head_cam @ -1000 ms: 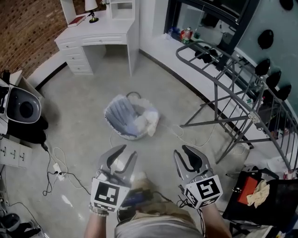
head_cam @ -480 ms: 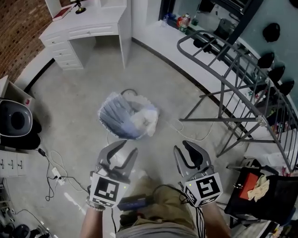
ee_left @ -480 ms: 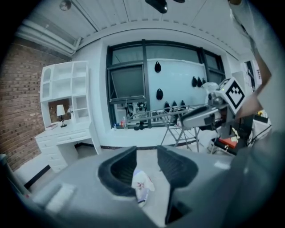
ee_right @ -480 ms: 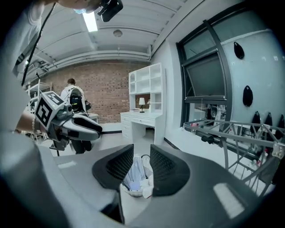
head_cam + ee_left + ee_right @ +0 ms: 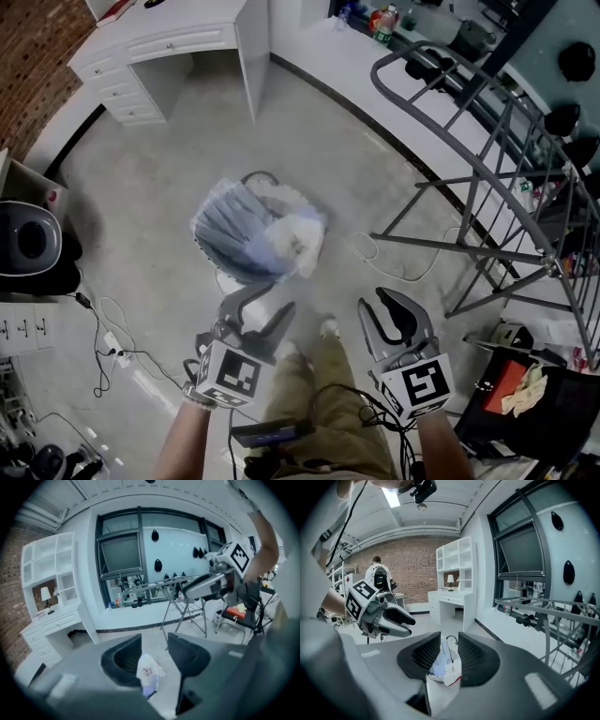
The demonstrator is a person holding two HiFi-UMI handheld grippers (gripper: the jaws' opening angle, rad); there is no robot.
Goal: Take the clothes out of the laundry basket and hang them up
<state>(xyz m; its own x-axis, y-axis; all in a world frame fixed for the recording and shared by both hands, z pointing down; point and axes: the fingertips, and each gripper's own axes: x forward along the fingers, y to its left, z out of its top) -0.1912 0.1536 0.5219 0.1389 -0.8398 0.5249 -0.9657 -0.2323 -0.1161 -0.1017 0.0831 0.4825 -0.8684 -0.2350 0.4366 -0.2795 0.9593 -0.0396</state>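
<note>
Now the near ground is filled by the two grippers held out over the person's trouser leg [image 5: 328,394]. The left gripper [image 5: 265,305] has just been opening its jaws and they stand spread wide, with nothing caught between them; its own view shows only the distant basket through the gap. The right gripper [image 5: 373,300] holds its jaws partly apart, much as a second ago, and is likewise empty. Beyond their tips lies bare concrete floor [image 5: 169,187], with a loose cable [image 5: 112,347] trailing off to the left. Next comes the laundry basket [image 5: 214,234], which sits closer to the grippers than it did a second ago, so the person has been walking up to it and lowering both hands toward it. The clothes [image 5: 298,246] are all in the basket, a white piece heaped at its right side over bluish cloth. Farther right stands the grey drying rack [image 5: 487,187], bare of any garment, and at the back a white desk [image 5: 178,47]. By this reading the task is at its very start: the widened left jaws look readied for a first pick, though neither gripper has reached the basket.
</note>
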